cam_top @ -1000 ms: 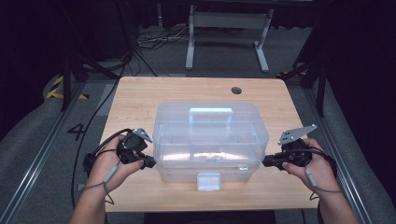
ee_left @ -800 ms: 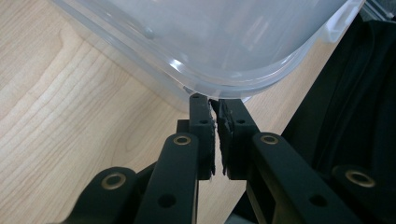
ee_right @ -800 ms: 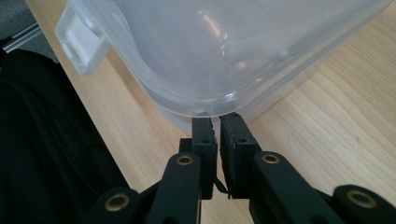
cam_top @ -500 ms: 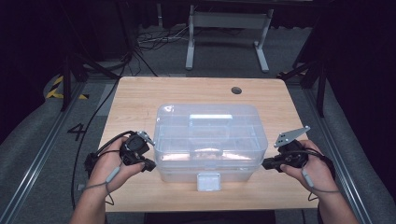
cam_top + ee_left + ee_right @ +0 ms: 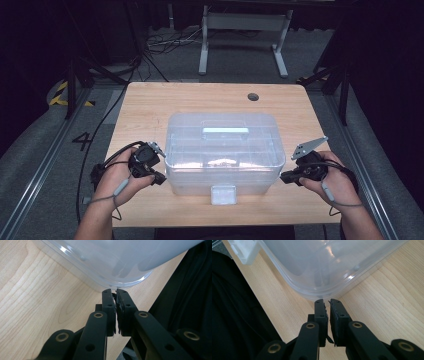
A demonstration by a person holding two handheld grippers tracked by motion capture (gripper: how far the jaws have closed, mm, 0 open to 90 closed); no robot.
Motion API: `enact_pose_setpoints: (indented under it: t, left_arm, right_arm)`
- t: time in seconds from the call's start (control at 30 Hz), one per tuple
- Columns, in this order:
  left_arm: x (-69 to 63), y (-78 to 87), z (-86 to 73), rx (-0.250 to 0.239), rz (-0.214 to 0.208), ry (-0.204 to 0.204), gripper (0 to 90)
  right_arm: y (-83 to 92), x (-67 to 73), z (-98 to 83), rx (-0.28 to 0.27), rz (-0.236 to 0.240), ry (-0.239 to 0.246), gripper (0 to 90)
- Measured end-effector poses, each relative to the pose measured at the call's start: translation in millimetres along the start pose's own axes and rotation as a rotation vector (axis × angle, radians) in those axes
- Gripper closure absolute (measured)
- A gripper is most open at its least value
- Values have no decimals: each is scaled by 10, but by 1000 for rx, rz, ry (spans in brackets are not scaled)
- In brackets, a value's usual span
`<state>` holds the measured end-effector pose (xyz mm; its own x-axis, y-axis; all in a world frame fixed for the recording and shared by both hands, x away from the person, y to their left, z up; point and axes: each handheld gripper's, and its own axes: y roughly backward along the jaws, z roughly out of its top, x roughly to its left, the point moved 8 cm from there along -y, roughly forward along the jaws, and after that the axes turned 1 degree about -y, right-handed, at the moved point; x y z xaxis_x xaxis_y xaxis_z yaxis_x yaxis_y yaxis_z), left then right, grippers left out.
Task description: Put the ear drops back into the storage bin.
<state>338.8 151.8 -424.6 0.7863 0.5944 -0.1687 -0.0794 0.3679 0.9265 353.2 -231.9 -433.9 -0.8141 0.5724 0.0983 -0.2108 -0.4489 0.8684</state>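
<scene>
- Left gripper view: the left gripper [image 5: 116,293] has its jaws drawn together with a thin slit between them and nothing in it; the tips sit right at the rounded lower edge of the box [image 5: 120,260], touching or just short of it, I cannot tell which.
- Right gripper view: the right gripper [image 5: 326,302] has its jaws narrow too, a slim gap between them and nothing gripped; the tips are just beside a rounded corner of the box [image 5: 317,265].
- High view: the left gripper [image 5: 159,179] lies at the near left corner of the box [image 5: 225,150], the right gripper [image 5: 286,176] at its near right corner, each in a hand resting on the table [image 5: 150,107].
- The box is clear plastic, lid on, with a handle [image 5: 225,132] on top and a latch [image 5: 223,194] on its near side.
- It stands in the middle of the wooden table, towards the near edge.
- A small round hole [image 5: 253,96] is in the table's far right part, well apart from the box.
</scene>
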Motion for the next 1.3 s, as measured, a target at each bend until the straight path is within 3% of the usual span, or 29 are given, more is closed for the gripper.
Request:
enact_pose_setpoints:
  t: [0.33, 0.67, 0.93, 1.07, 1.23, 1.3]
  left_arm:
    - [25, 52, -32, -29, 8, 25, 773]
    - [138, 184, -75, -141, 40, 90, 633]
    - [365, 279, -74, -257, 100, 166, 543]
    - [492, 298, -73, -310, 142, 164, 508]
    - [644, 290, -72, -364, 197, 143, 426]
    - [673, 284, -75, -370, 199, 146, 422]
  right_arm:
    - [65, -18, 18, -38, 22, -11, 787]
    - [191, -125, 78, -86, 13, -21, 730]
    - [305, -318, 140, -192, -42, -63, 565]
    - [335, -458, 176, -262, -75, -89, 485]
    - [351, -628, 137, -300, -89, -98, 433]
    - [354, -665, 128, -309, -91, -100, 430]
